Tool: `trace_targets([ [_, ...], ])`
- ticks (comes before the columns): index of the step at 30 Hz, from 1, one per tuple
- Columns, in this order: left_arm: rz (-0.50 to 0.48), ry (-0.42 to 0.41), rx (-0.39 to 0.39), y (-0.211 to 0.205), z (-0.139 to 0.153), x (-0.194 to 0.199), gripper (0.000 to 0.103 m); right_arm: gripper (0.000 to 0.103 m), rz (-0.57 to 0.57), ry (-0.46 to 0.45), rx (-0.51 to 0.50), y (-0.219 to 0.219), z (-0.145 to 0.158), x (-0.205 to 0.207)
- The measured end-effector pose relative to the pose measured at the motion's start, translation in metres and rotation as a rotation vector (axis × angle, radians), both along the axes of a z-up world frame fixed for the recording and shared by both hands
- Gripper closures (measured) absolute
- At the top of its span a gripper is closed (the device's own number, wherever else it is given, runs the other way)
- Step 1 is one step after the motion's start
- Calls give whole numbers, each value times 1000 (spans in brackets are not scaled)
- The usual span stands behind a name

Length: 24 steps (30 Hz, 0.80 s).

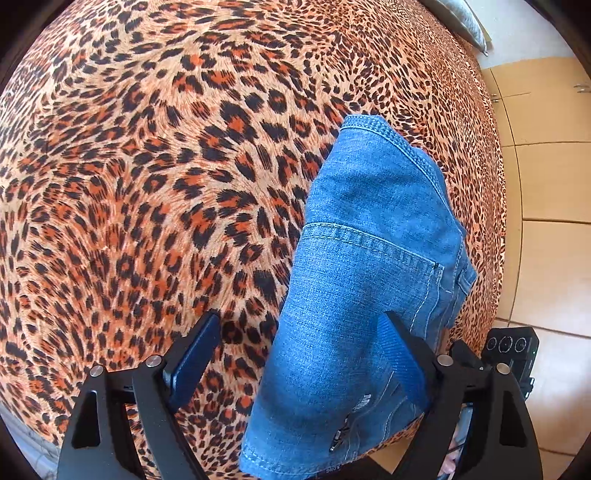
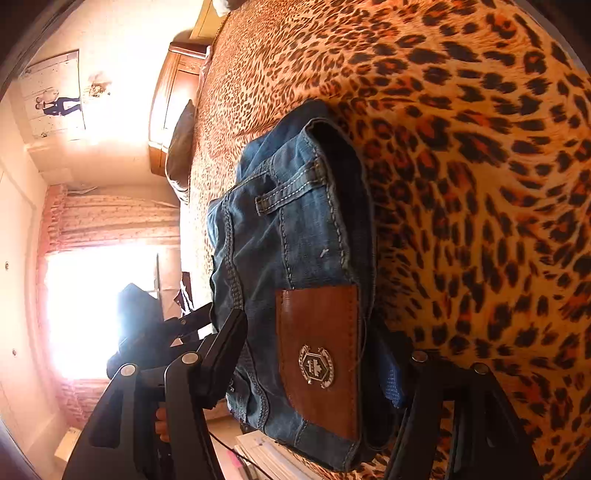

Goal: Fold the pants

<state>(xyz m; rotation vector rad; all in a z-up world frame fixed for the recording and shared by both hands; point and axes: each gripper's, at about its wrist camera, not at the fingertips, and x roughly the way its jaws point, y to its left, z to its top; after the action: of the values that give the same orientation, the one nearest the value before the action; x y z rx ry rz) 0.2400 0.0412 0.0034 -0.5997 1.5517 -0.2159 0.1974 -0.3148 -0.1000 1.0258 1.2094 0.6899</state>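
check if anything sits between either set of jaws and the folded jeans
Nothing visible does. The folded jeans lie on the leopard-print bedspread, already between the open jaws of the left gripper and the right gripper.

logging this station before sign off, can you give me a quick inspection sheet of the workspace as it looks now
surface: leopard-print bedspread, smooth where visible
job's things: folded jeans near the bed's edge, leather waistband patch showing
clutter: grey pillow at the far corner
grippers: left gripper open, jeans partly between its fingers; right gripper open around the waistband end
cables: thin dark cable below the right gripper
surroundings: tiled floor, bright window, wooden headboard, wall picture
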Motion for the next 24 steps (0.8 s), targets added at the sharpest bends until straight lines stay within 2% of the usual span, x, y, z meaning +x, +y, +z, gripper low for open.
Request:
trace_targets([
  [2, 17, 5, -33, -3, -7, 7, 2, 37, -7, 17, 42, -3, -6, 2],
  [5, 1, 4, -48, -27, -18, 11, 3, 39, -32, 21, 55, -8, -12, 0],
  [6, -23, -3, -58, -37, -18, 9, 21, 39, -26, 8, 31, -7, -9, -1],
  [7, -50, -1, -47, -47, -18, 8, 28, 46, -19, -12, -14, -4, -4, -2],
  [8, -63, -22, 6, -54, -14, 6, 30, 67, -4, -33, -86, 0, 0, -3],
  [10, -64, -29, 36, -57, -10, 1, 41, 71, 1, -47, -121, 3, 5, -5],
  [12, -24, -10, 1, -49, -2, -2, 56, 74, -7, -46, -100, 1, 11, -7],
  [13, -10, -8, -28, -44, 5, -4, 59, 75, -3, -57, -97, -1, 18, -9],
  [15, -16, -39, -68, -41, 25, -8, 61, 76, 23, -93, -94, 3, 36, -11],
  [19, -82, -101, -79, -31, 59, -12, 61, 76, 66, -161, -131, 17, 73, -19],
  [24, -95, -210, -109, 22, 98, 7, 62, 76, 29, -250, -111, 58, 118, -15],
])
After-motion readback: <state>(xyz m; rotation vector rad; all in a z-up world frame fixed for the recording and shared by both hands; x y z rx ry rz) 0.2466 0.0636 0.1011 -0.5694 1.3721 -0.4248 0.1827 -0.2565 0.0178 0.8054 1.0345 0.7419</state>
